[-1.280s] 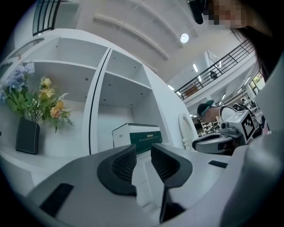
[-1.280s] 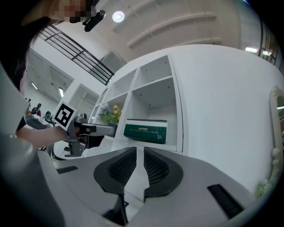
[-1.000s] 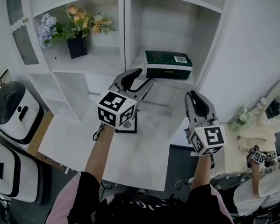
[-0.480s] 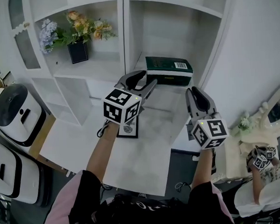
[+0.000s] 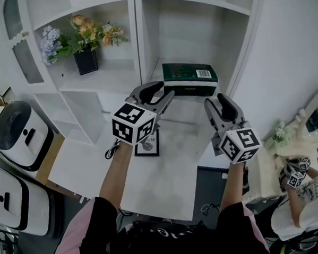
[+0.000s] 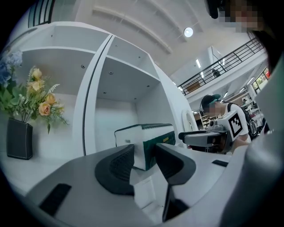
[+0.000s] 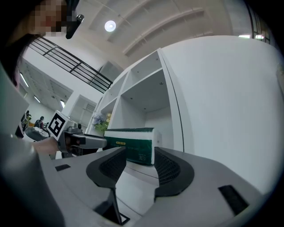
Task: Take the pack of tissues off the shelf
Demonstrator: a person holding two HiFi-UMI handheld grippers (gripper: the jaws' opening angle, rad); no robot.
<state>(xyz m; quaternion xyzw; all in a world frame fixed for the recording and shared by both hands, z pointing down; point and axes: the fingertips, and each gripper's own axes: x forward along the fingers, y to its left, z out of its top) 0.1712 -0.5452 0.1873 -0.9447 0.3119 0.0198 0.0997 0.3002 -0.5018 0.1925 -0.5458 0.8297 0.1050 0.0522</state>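
The dark green pack of tissues (image 5: 190, 78) lies flat on the lowest board of the right shelf compartment (image 5: 176, 104). My left gripper (image 5: 165, 90) hovers just in front of the pack's left end. It is open, and its jaws have just been closing with nothing between them. My right gripper (image 5: 216, 100) hangs near the pack's right end and has just been opening, also with nothing between its jaws. In the left gripper view the pack (image 6: 163, 135) shows beyond the open left gripper (image 6: 144, 162). The right gripper view has the pack (image 7: 133, 144) ahead of the right gripper (image 7: 140, 162).
A black vase of flowers (image 5: 86, 59) stands in the left compartment. A small dark card (image 5: 147, 144) lies on the white table (image 5: 167, 176) below the shelf. Two white appliances (image 5: 15, 131) sit at the left. Another person (image 5: 301, 196) is at the lower right.
The right gripper's jaws have gone from shut to open, and it has shifted slightly left toward the shelf. The left gripper has stayed nearly in place.
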